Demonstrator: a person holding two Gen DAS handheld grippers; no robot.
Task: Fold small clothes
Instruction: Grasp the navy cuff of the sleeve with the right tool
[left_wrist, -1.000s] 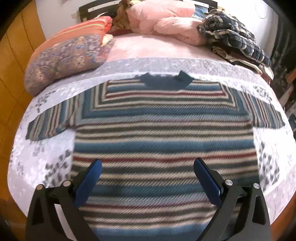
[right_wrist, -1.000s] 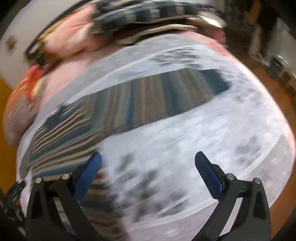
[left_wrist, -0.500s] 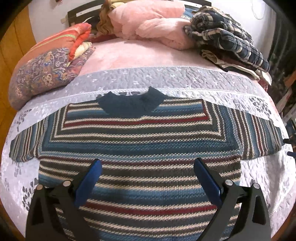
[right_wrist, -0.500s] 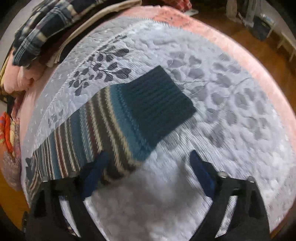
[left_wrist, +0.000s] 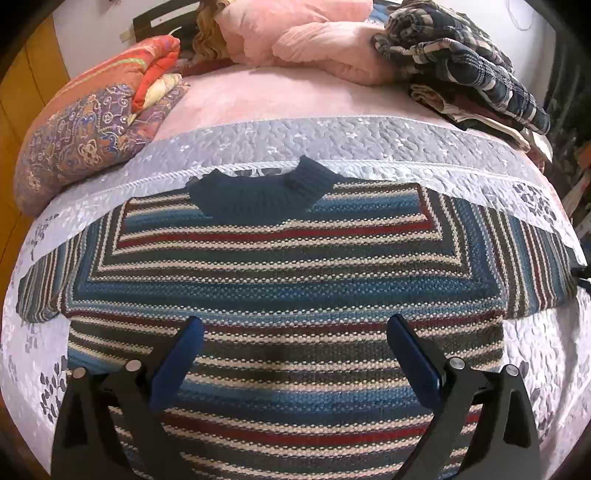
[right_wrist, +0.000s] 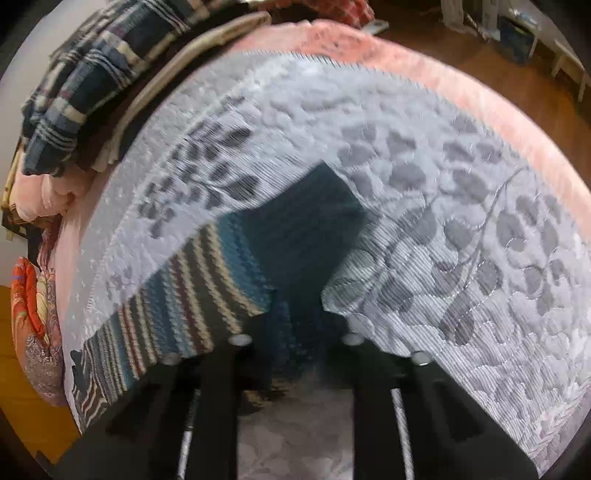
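Jaws first: on our left gripper (left_wrist: 293, 339) they stand spread wide with nothing between them, hovering over the lower chest of the striped sweater (left_wrist: 288, 288). On our right gripper (right_wrist: 295, 325) the jaws are drawn close together at the right sleeve's dark ribbed cuff (right_wrist: 314, 218), and they appear to be pinching knit, though the tips are hidden under the fabric and the view is blurred, so we judge the grip rather than see it.

From the right jaws the sleeve (right_wrist: 199, 291) runs away up and to the left toward the body. Its long axis lies crosswise to the sweater's trunk, so we judge the coming fold carries the cuff inward along that line. Our right gripper is the nearer one to that sleeve; the left sits mid-body, well apart from either cuff.

The sweater lies flat and face up on the grey quilted bedspread (left_wrist: 332, 136), navy collar (left_wrist: 258, 192) away from us, both sleeves spread out sideways. Its knit is thick, banded in blue, cream, red and grey.
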